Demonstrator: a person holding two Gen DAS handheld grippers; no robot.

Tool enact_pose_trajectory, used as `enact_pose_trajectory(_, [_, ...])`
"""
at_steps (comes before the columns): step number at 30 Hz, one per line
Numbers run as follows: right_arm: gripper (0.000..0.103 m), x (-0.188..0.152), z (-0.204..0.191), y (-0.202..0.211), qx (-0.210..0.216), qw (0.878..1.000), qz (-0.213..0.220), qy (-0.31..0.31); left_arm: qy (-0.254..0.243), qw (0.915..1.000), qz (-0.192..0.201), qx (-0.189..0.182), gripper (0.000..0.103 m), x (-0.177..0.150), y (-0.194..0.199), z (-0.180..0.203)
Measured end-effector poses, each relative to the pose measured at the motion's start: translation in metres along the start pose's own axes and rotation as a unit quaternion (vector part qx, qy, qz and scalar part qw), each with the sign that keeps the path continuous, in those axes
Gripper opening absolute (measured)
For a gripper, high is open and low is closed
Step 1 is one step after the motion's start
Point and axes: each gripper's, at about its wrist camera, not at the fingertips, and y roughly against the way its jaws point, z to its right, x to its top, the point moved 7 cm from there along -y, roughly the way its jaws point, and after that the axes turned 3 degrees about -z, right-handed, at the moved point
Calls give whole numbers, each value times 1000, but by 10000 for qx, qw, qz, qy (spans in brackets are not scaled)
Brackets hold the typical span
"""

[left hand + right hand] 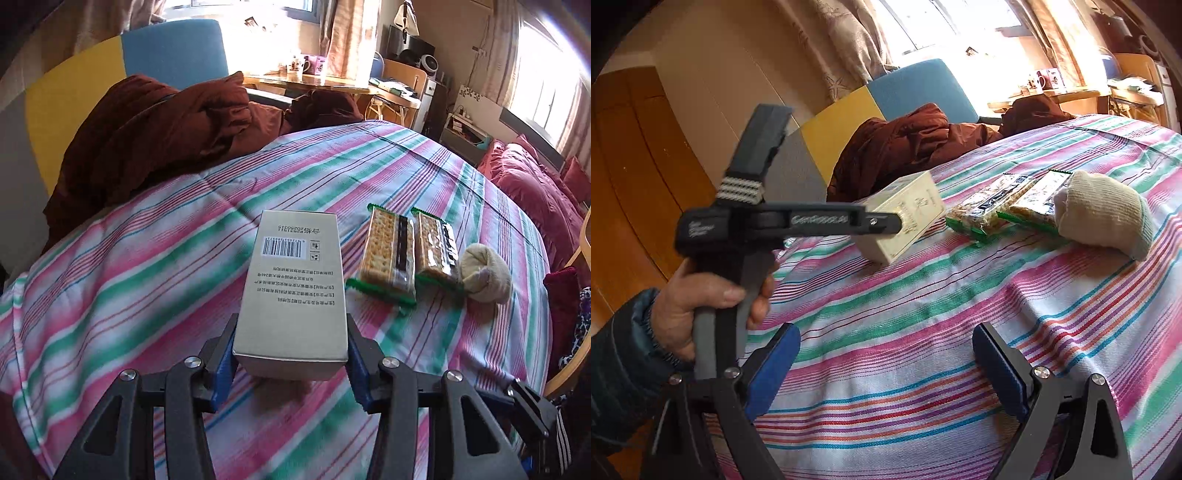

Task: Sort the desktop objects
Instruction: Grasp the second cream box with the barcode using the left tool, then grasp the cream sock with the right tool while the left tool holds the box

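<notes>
Item 1, box: pale grey carton, clamped at its near end between the blue pads of my left gripper. My left wrist view shows its top face with a barcode and several lines of printed Chinese text, upside down to me and too small to read. My right wrist view shows what the left cannot: the box's cream side face with gold lettering, illegible, its near end lifted clear of the striped cloth, and a hand in a dark quilted sleeve gripping the left tool's handle. The tool's black bar bears white lettering, blurred; I cannot make it out with certainty.

Item 2, two cracker packs: clear wrappers with green crimped ends, lying side by side on the cloth just right of the box, apart from both grippers.

Item 3, rolled sock: cream, touching the right-hand cracker pack.

Item 4, my right gripper: blue pads spread wide, nothing between them, above bare cloth, well short of all three items.

Background: brown bedding heaped behind the box; mugs on a far desk.
</notes>
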Motion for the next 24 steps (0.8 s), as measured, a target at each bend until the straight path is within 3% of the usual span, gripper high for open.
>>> enact_pose_trajectory(8, [96, 0, 1, -2, 23, 9999, -113, 9, 445, 9989, 156, -41, 52, -91, 60, 1])
enact_pose_trajectory(14, [97, 1, 0, -5, 33, 9998, -195, 16, 390, 9971, 630, 190, 52, -126, 82, 7])
enact_pose_trajectory(16, [97, 2, 1, -3, 8, 9997, -261, -24, 470, 9969, 631, 74, 52, -132, 75, 9])
enact_pose_trajectory(18, [96, 5, 6, 4, -98, 9995, -281, -113, 562, 9960, 694, 15, 52, -135, 71, 9])
enact_pose_trajectory(24, [96, 37, 40, 40, -1009, 9949, 0, 59, 940, 9915, 804, -407, 55, -136, 69, 3])
